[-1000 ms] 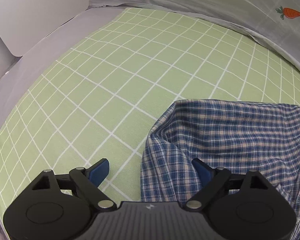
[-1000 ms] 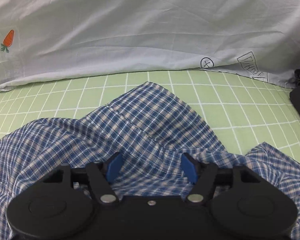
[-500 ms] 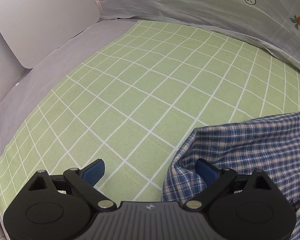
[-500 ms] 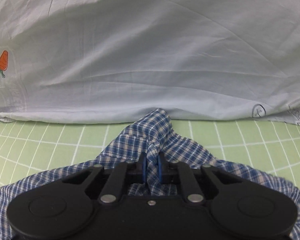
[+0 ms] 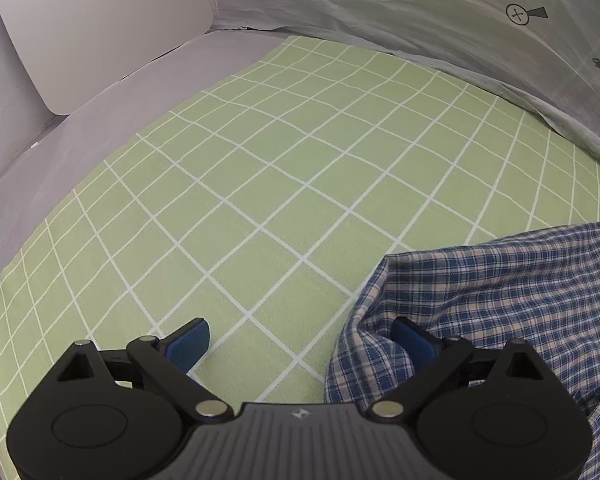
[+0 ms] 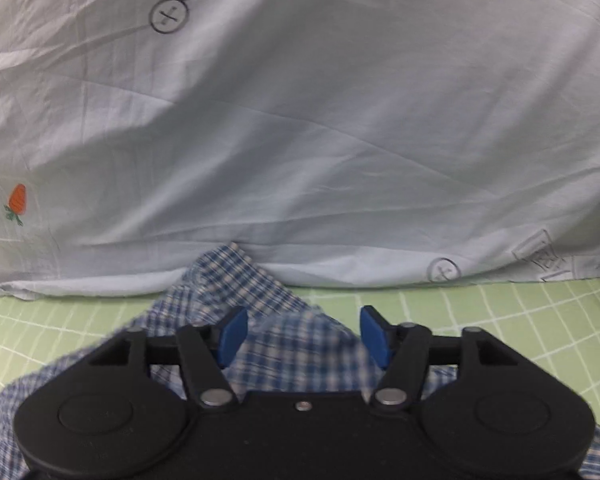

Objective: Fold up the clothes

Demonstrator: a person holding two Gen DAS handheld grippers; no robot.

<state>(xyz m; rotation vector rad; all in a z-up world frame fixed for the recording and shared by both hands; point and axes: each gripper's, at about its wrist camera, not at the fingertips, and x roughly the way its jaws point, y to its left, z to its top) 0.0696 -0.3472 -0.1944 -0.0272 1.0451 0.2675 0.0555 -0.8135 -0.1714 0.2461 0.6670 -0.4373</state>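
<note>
A blue and beige plaid shirt (image 5: 500, 292) lies crumpled on the green checked sheet (image 5: 280, 184), at the lower right of the left wrist view. My left gripper (image 5: 300, 340) is open, its right finger against the shirt's folded edge, its left finger over bare sheet. In the right wrist view the shirt (image 6: 236, 280) lies under and ahead of my right gripper (image 6: 300, 332), reaching the white cloth at the back. The right gripper is open, with nothing between its pads.
A white cloth (image 6: 300, 140) with printed carrots and markers hangs along the back of the bed. It also shows in the left wrist view (image 5: 420, 12). A white panel (image 5: 100, 28) and grey bed edge (image 5: 60, 152) stand at the left.
My right gripper, which was shut on a pinch of the shirt half a second ago, has opened and let the cloth go. The shirt has slid right in the left wrist view.
</note>
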